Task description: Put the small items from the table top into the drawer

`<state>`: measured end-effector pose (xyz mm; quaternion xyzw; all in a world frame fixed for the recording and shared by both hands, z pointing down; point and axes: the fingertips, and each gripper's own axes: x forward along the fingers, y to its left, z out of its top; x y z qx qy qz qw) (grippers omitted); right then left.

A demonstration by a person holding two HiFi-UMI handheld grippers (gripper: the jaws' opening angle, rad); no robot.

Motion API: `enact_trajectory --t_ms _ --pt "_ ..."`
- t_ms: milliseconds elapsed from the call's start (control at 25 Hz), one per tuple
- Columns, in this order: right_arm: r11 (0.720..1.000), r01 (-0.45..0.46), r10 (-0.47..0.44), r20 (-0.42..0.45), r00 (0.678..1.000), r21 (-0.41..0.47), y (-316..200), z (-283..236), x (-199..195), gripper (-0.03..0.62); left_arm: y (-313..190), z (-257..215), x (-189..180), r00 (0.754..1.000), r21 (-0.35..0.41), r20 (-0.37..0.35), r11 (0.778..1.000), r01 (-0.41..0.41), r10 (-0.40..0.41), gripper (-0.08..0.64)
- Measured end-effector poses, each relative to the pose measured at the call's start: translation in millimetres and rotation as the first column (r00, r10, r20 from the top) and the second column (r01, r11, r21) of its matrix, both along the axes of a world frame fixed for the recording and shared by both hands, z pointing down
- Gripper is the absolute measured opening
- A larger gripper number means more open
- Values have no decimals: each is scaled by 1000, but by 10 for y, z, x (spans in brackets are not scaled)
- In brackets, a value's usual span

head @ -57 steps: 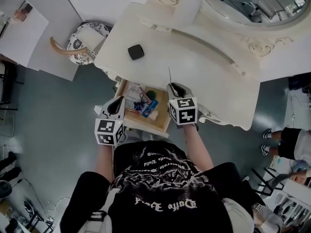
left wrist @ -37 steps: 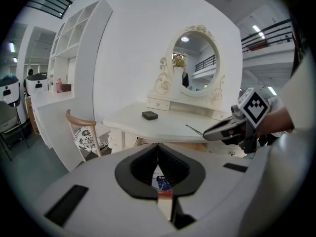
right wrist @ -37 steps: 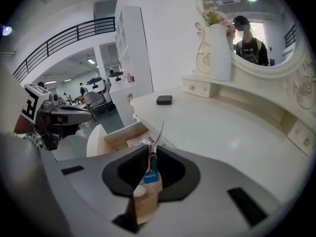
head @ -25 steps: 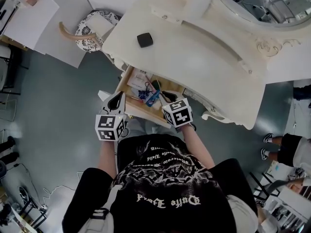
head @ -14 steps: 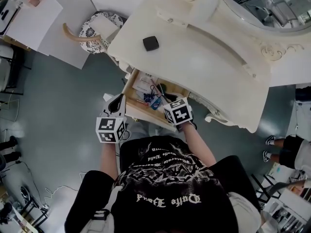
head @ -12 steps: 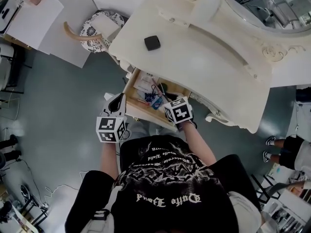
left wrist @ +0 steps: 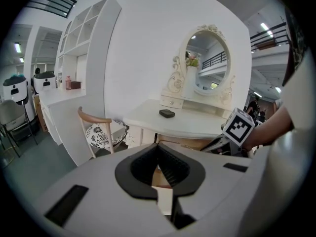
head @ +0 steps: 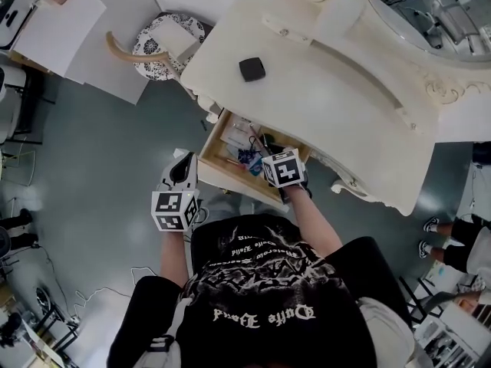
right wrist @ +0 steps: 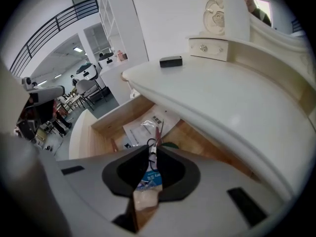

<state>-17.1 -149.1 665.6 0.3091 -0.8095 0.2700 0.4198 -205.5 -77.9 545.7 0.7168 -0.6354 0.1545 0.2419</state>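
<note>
A small black box [head: 252,69] lies on the cream dressing table [head: 345,106], far from both grippers; it also shows as a black box [left wrist: 167,113] in the left gripper view and a black box [right wrist: 171,61] in the right gripper view. The wooden drawer [head: 230,176] below stands open, holding a white paper packet [right wrist: 143,125], a blue packet [head: 252,159] and other small bits. My right gripper [head: 268,148] reaches into it, shut on a thin reddish stick [right wrist: 158,132] that pokes out past the tips. My left gripper [head: 184,167] hangs shut and empty, left of the drawer front.
A wooden chair with a patterned cushion [head: 161,44] stands at the table's left end. An oval mirror [left wrist: 207,65] and a small drawer box [right wrist: 210,47] sit at the table's back. White shelving [left wrist: 84,43] lines the wall to the left.
My right gripper has moved from the table's front edge forward and down into the open drawer, carrying the thin stick. The left gripper has stayed beside the drawer front.
</note>
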Motion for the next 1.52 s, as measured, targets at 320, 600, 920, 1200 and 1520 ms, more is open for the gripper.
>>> enact_trajectory --t_ms 320,600,920,1200,1520 --pt "994 -107 107 -31 994 -24 -152 169 3 58 -116 2 -163 1000 -8 1 1000 -11 11 15" --pt "992 -125 124 -55 991 -28 -208 293 17 58 -209 58 -158 998 -33 12 998 -54 55 15" --pt "982 -187 185 -85 979 -21 -328 426 115 60 -260 100 -197 998 -50 17 997 -64 65 15" --pt "977 -210 205 -106 973 -33 -341 525 140 60 -229 116 -267 999 -57 5 997 -44 44 15" --pt "972 -227 219 -107 970 -62 -313 589 198 61 -253 137 -232 999 -64 -7 997 -53 53 15"
